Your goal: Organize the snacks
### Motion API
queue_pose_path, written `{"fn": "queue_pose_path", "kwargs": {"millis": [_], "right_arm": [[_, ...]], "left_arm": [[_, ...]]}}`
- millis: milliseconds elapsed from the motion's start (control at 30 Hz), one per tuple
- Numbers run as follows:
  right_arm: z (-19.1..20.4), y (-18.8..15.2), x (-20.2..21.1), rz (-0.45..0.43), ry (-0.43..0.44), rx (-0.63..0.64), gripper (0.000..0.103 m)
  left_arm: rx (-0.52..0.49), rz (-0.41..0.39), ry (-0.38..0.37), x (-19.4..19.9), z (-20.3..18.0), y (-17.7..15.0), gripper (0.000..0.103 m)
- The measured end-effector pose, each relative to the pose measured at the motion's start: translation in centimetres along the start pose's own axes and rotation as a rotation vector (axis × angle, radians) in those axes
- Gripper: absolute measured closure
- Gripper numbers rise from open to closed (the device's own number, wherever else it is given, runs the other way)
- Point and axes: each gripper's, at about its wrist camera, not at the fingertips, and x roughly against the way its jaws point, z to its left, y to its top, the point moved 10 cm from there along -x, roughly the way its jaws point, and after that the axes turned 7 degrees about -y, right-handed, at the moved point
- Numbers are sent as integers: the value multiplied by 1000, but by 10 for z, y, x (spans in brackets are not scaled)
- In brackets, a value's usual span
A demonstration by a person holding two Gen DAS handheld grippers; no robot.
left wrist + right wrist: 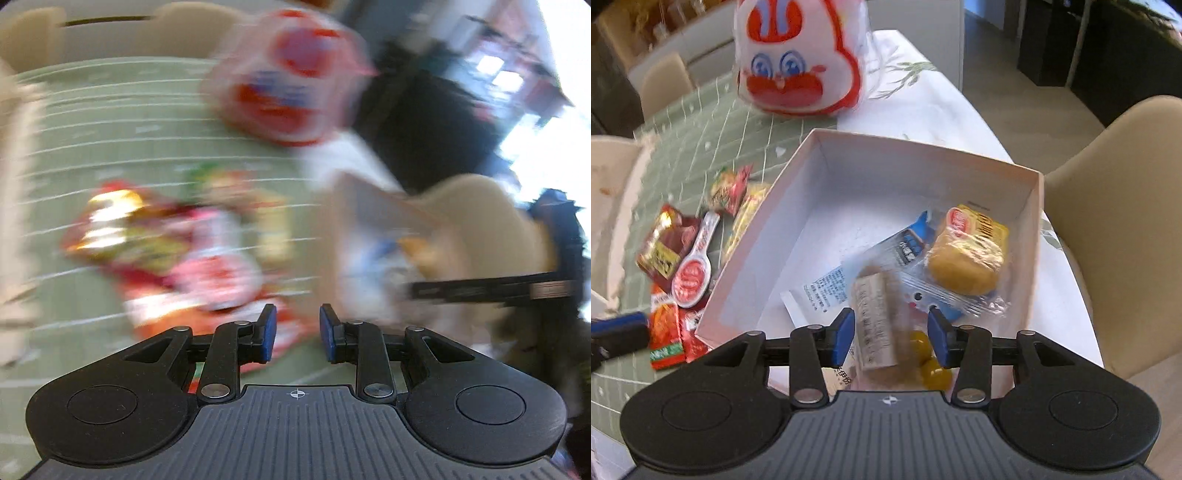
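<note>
My right gripper (pixel 891 339) hung over the white box (pixel 1032 229), fingers apart around a tan wrapped snack (pixel 877 325), apparently dropping. Left gripper (pixel 297 332) was open, empty, above loose packets (pixel 155 240) on the surface; I'd grasp one next.

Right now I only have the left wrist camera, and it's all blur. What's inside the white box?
Observer: The right wrist view shows the box holding a yellow cake in clear wrap, lying on a blue packet.
Operator: Is the right gripper holding anything?
Observer: No. The right gripper is open. A brown bar sits between its pads over the box, but there is a clear gap on one side.
Operator: What's still outside the box?
Observer: Several red packets and a white spoon-shaped one lie on the green cloth, beside the box's left wall.
</note>
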Motion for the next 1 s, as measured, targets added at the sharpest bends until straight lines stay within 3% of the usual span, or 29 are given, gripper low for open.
{"fn": "queue_pose_path", "kwargs": {"millis": [33, 100, 167, 233, 367, 500, 567, 733, 833, 867, 1000], "right_arm": [[6, 4, 6, -28, -12, 35, 58], [25, 20, 22, -113, -27, 111, 41], [57, 38, 39, -198, 0, 186, 30], [94, 51, 45, -228, 59, 230, 29], [178, 63, 27, -173, 216, 298, 29], [243, 76, -18, -44, 322, 273, 29], [265, 80, -40, -15, 328, 266, 29], [293, 73, -71, -37, 232, 432, 29], [293, 61, -73, 21, 285, 434, 28], [292, 56, -70, 38, 301, 428, 29], [287, 32, -43, 52, 366, 424, 72]], "left_arm": [[30, -2, 45, 6, 17, -4, 74], [104, -3, 101, 20, 48, -13, 74], [190, -5, 137, 30, 74, -25, 74], [253, -1, 148, 40, 92, -37, 74], [312, 2, 139, 55, 108, -57, 74], [343, -2, 140, 68, 117, -78, 74], [362, -2, 119, 76, 119, -89, 74], [402, -21, 112, 95, 135, -106, 74], [431, -35, 116, 102, 146, -109, 74], [435, -40, 113, 104, 148, -109, 74], [429, -44, 90, 106, 151, -105, 74]]}}
